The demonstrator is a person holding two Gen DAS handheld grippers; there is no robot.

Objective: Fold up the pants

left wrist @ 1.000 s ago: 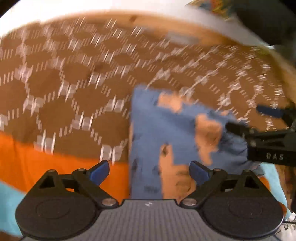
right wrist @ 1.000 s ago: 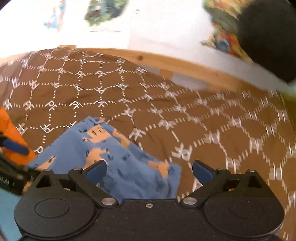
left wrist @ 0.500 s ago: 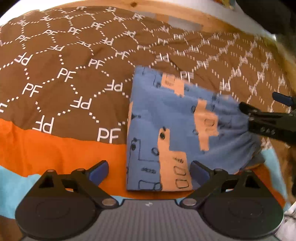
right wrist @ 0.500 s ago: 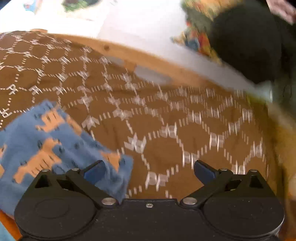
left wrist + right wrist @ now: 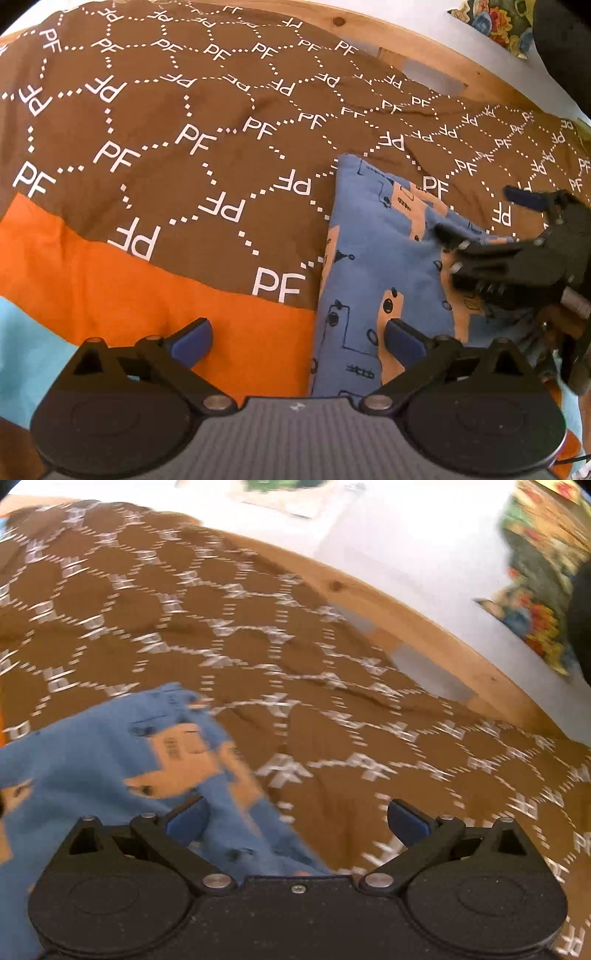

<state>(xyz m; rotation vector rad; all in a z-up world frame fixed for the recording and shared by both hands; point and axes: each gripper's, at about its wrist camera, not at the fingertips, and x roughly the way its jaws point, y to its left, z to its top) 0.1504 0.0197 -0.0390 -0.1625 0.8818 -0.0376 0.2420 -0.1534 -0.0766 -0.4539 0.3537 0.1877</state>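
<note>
Biggest thing: brown bedspread with white PF letters and dotted hexagons [image 5: 207, 122], with an orange band [image 5: 155, 295] and a turquoise strip [image 5: 18, 332] along its near edge, on a pale wooden bed frame [image 5: 373, 29]. On it lie the blue folded pants with tan block print [image 5: 373, 266], a compact folded stack lying flat on the spread, its left edge straight.

My left gripper [image 5: 299, 341] is wide apart, nothing between the blue pads; the right pad sits over the near part of the pants, the left pad over the orange band. I can't tell if either touches cloth.

My right gripper [image 5: 297, 819] is also spread wide, holding nothing; its left pad is over the pants' edge [image 5: 110, 760], right pad over bare brown spread. This view is motion-blurred.

Only the left wrist view shows the orange and turquoise bands, the pants' full outline, and my right gripper from outside [image 5: 476, 236], low over the pants' right side. Only the right wrist view shows a white wall [image 5: 399, 565] with a picture edge at top, and more of the multicoloured floral fabric [image 5: 532, 602] at far right.
</note>
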